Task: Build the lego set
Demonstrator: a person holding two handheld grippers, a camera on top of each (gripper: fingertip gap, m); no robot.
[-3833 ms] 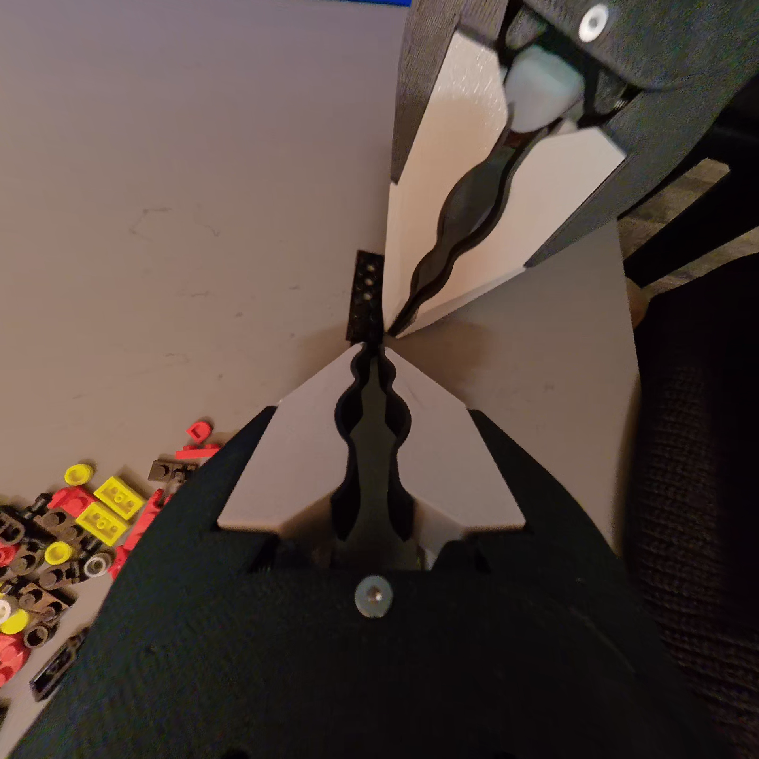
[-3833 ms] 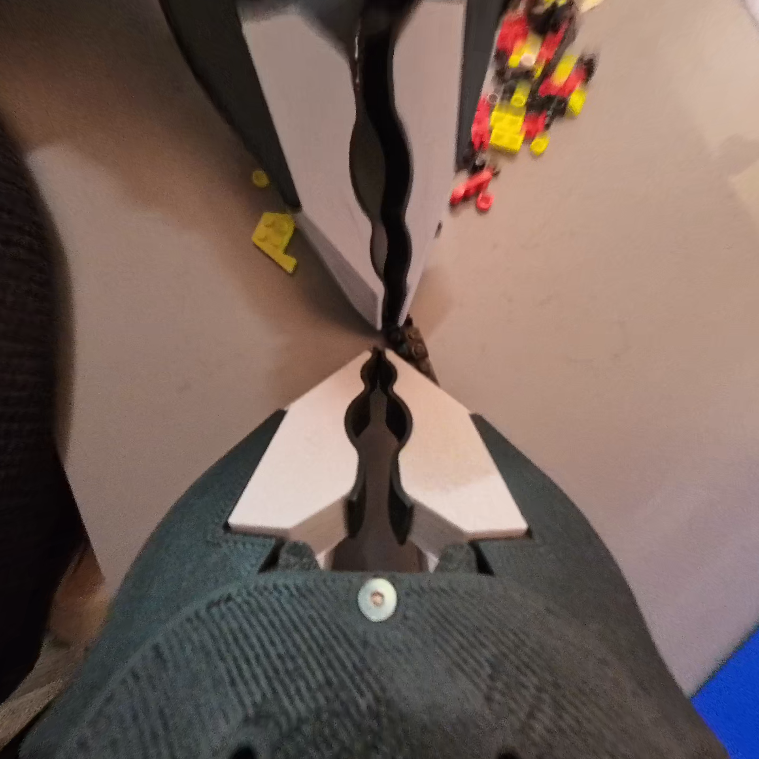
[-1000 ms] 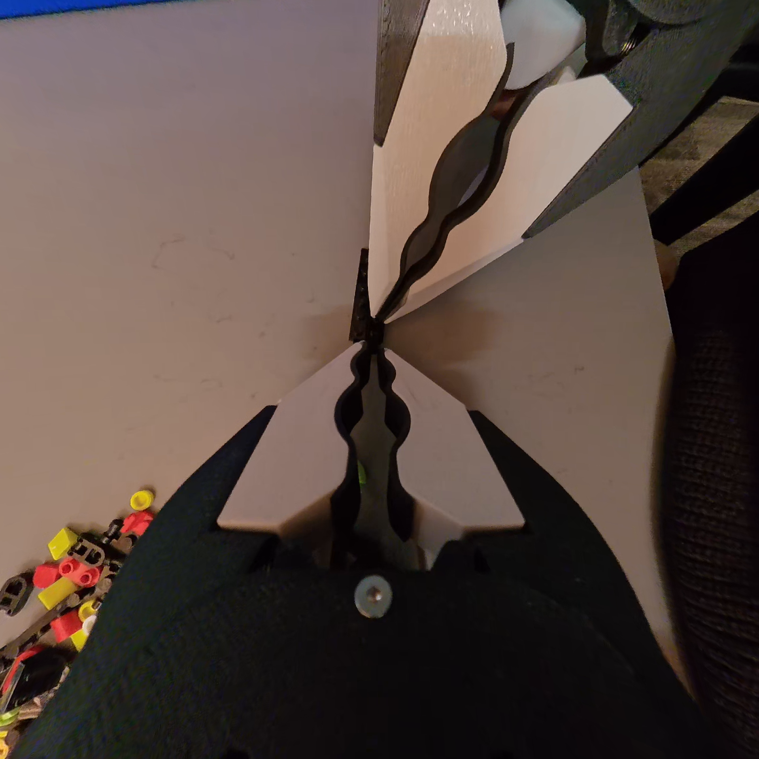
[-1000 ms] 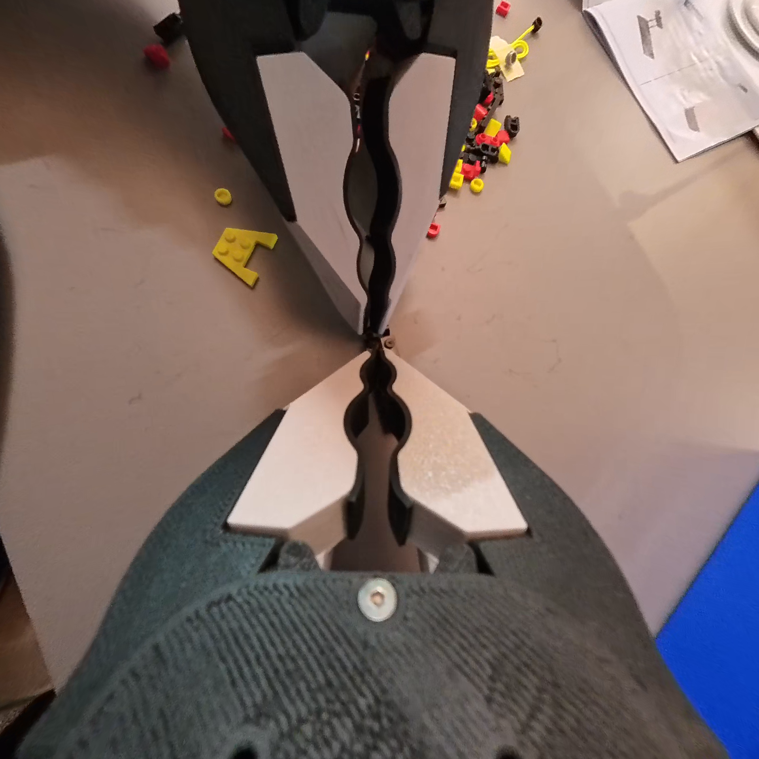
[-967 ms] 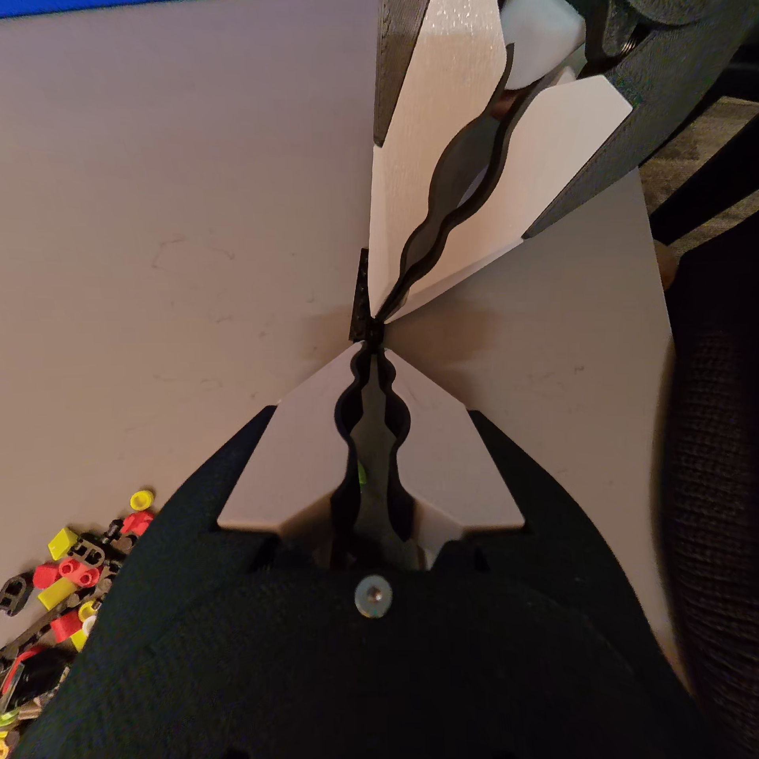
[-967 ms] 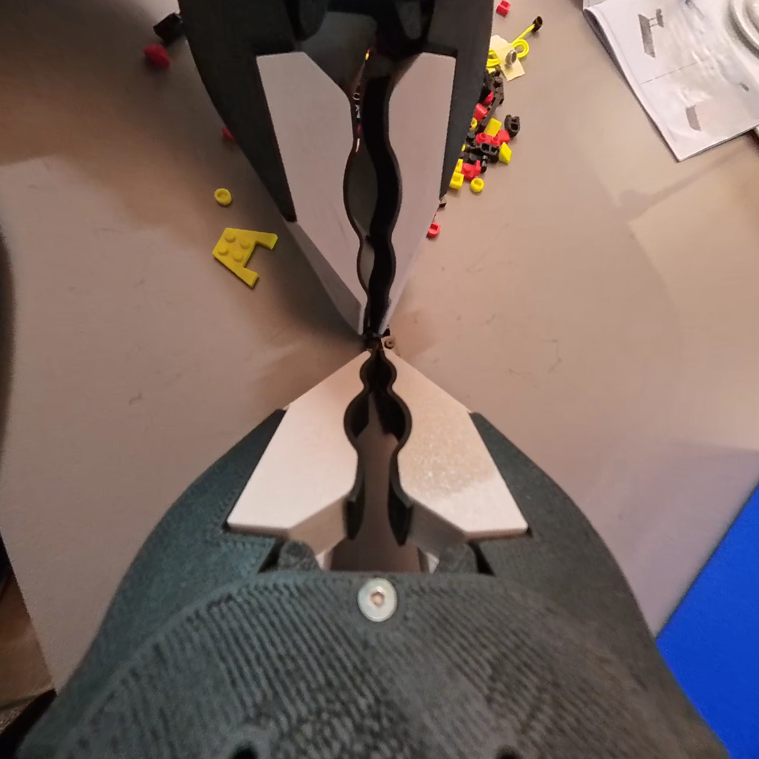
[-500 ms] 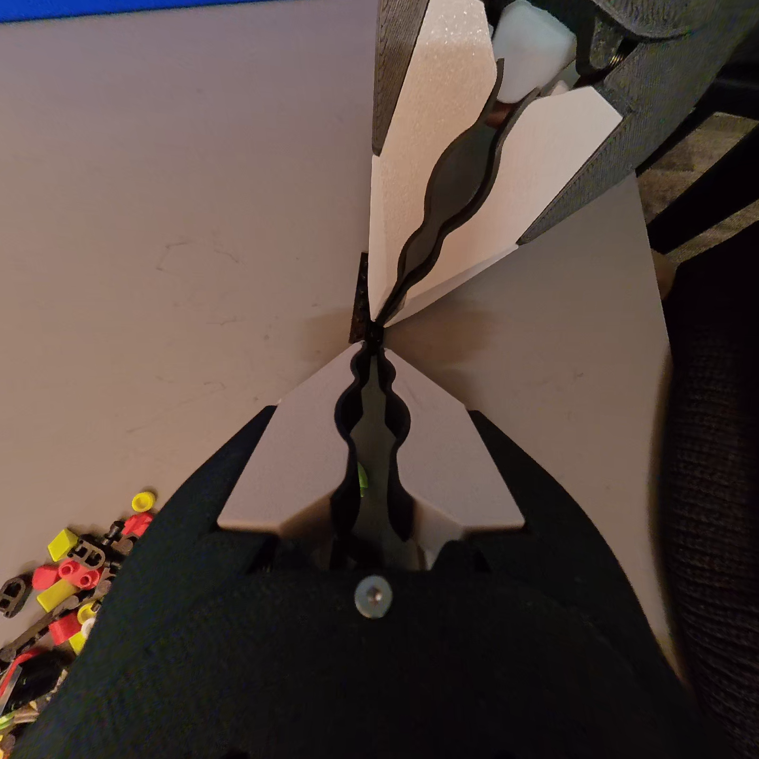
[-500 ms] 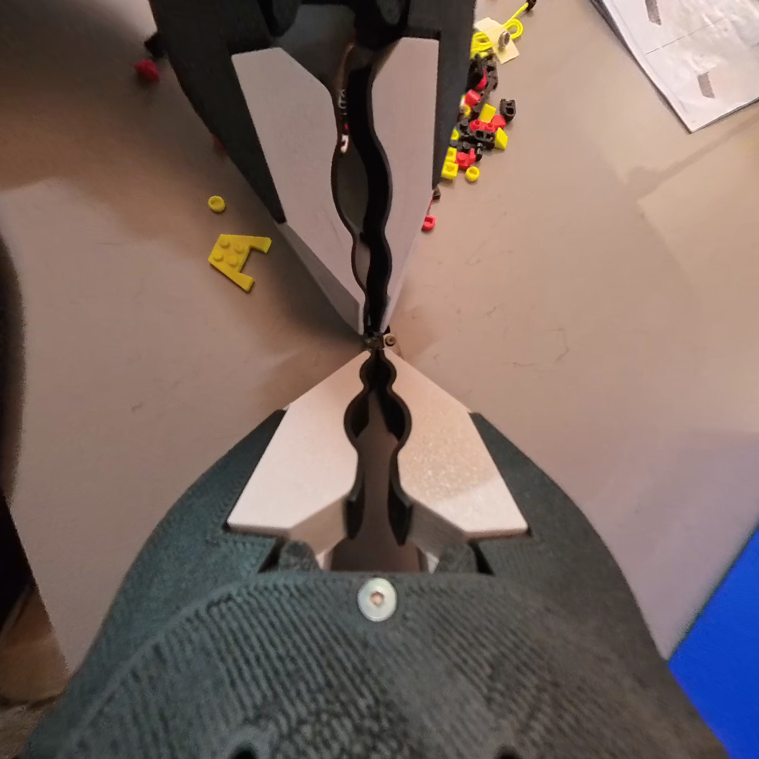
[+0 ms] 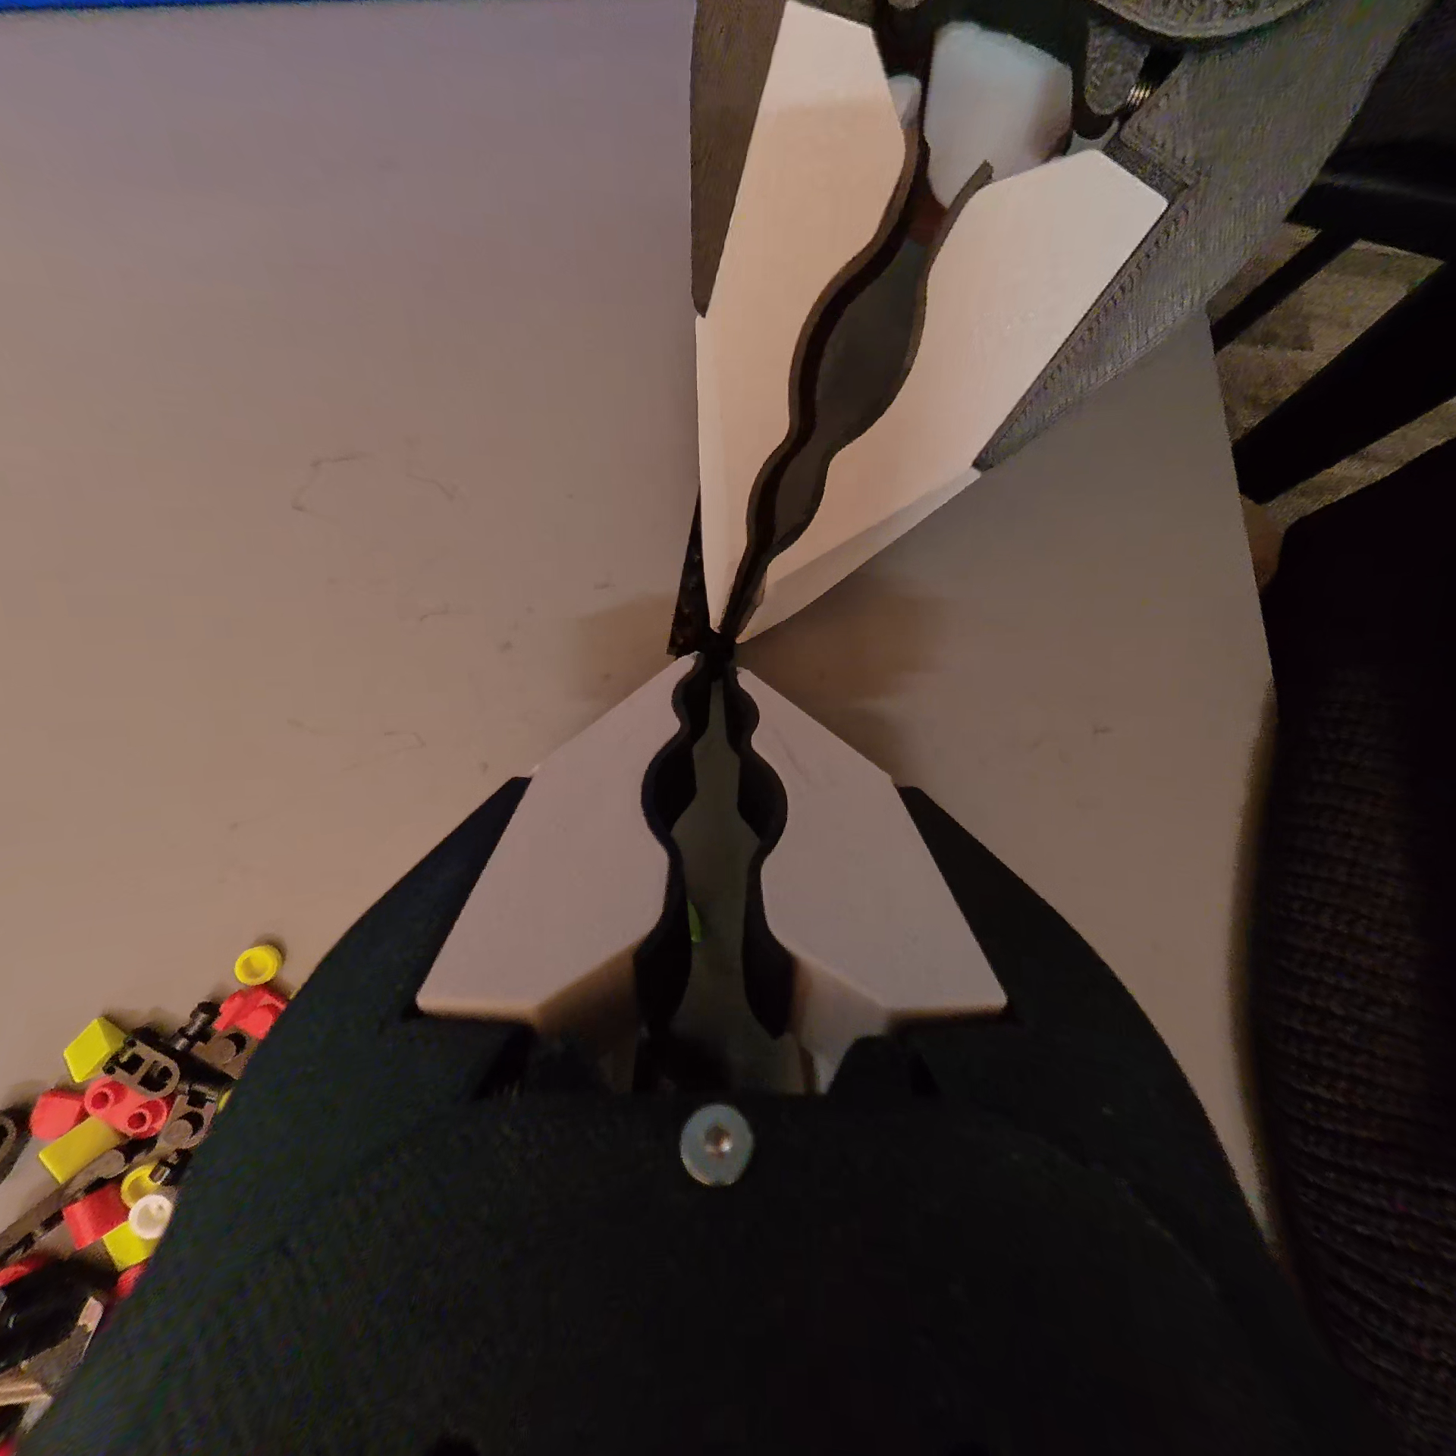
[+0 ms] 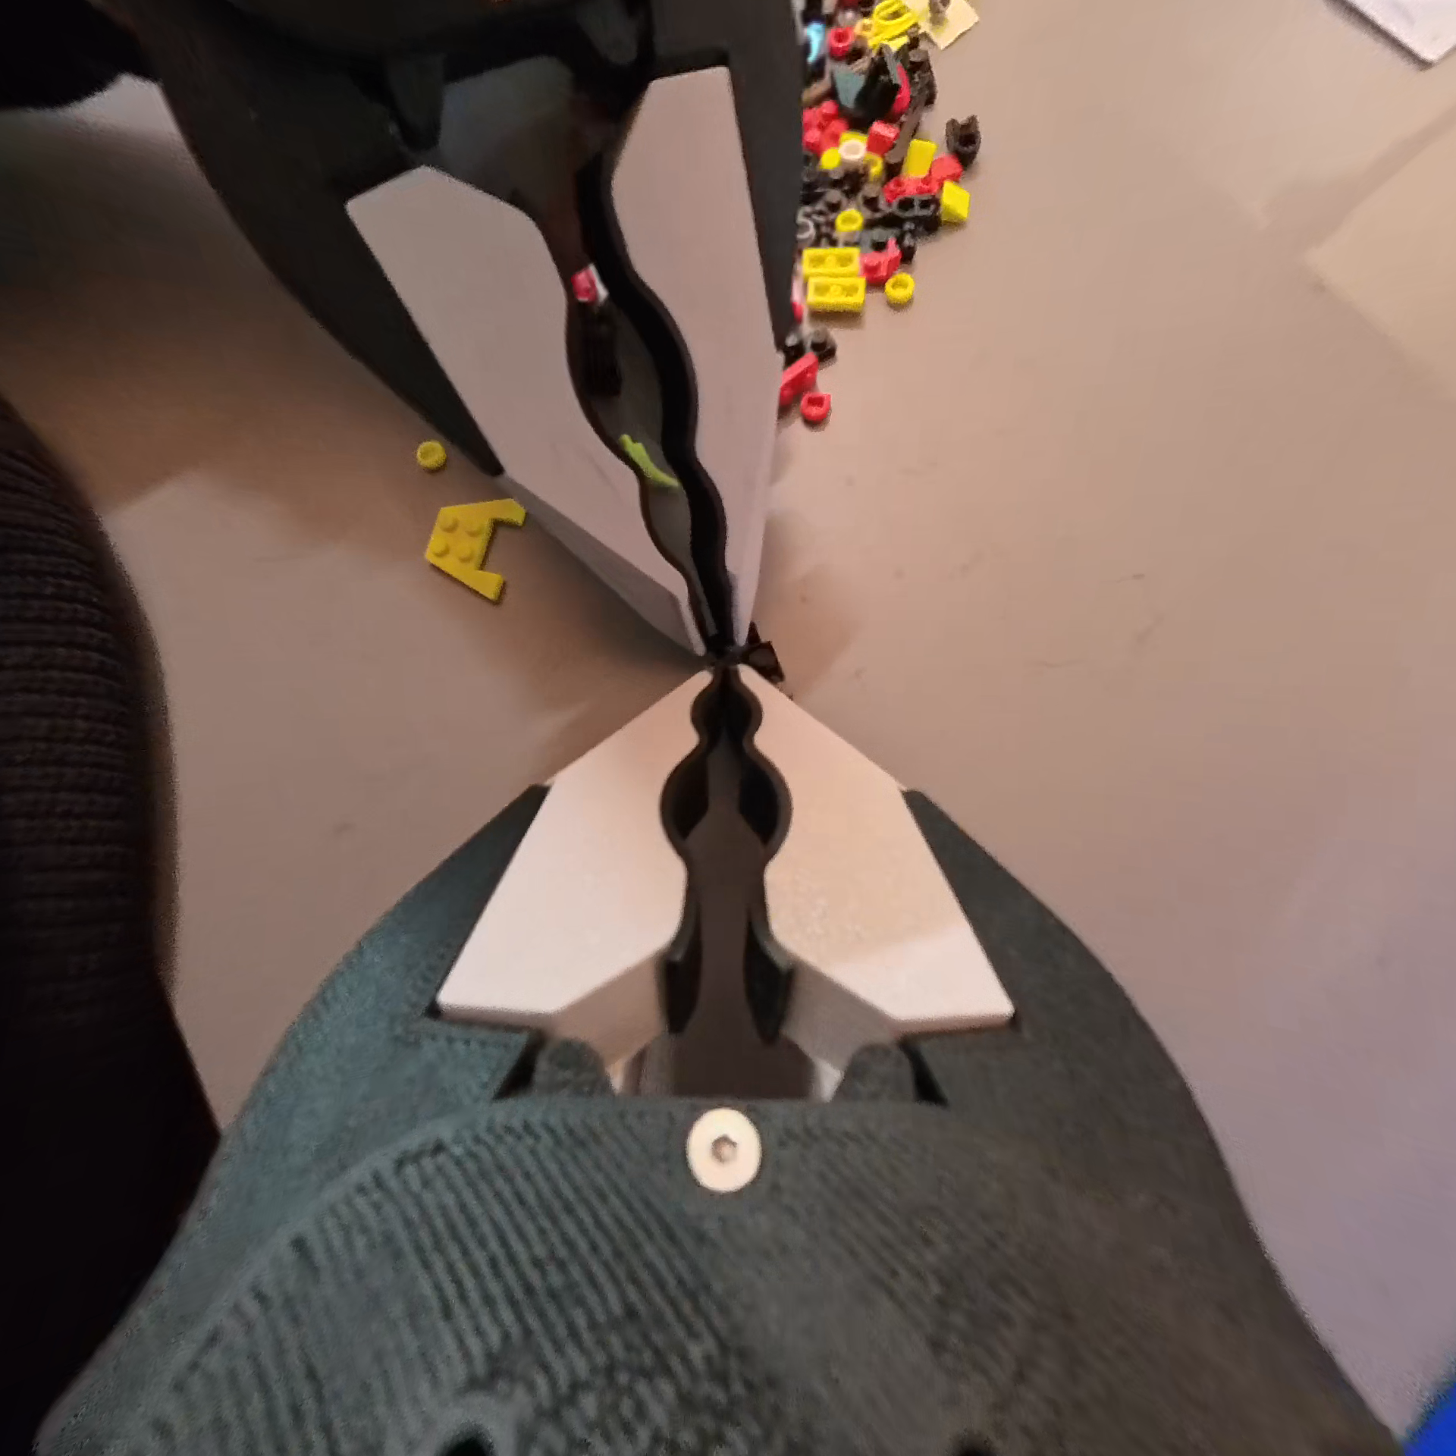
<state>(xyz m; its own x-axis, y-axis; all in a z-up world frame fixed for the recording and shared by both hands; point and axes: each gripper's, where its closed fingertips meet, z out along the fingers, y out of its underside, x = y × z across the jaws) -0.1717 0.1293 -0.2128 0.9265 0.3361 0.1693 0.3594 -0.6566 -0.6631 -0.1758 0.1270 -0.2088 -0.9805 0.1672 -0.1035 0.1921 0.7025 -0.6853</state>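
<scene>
Meeting tip to tip over a small black piece

Pinching between the two tools, a small black plastic lego piece (image 10: pixel 758 655) is sitting just above the grey worktop (image 9: pixel 331 441), right where the fingertips are coming together. In the left wrist view a thin black studded strip (image 9: pixel 692 599) is poking out beside the tips. The left tool (image 9: pixel 715 666) is squeezing nearly closed at its tips on the piece, and the right tool (image 10: pixel 723 676) is doing the same from the opposite side, its tips touching the other's. A flat yellow wedge-shaped lego plate (image 10: pixel 470 545) is lying apart on the worktop with a small yellow round stud (image 10: pixel 430 455) near it. Farther off, a loose pile of red, yellow and black lego parts (image 10: pixel 882 197) is spreading across the worktop.
</scene>
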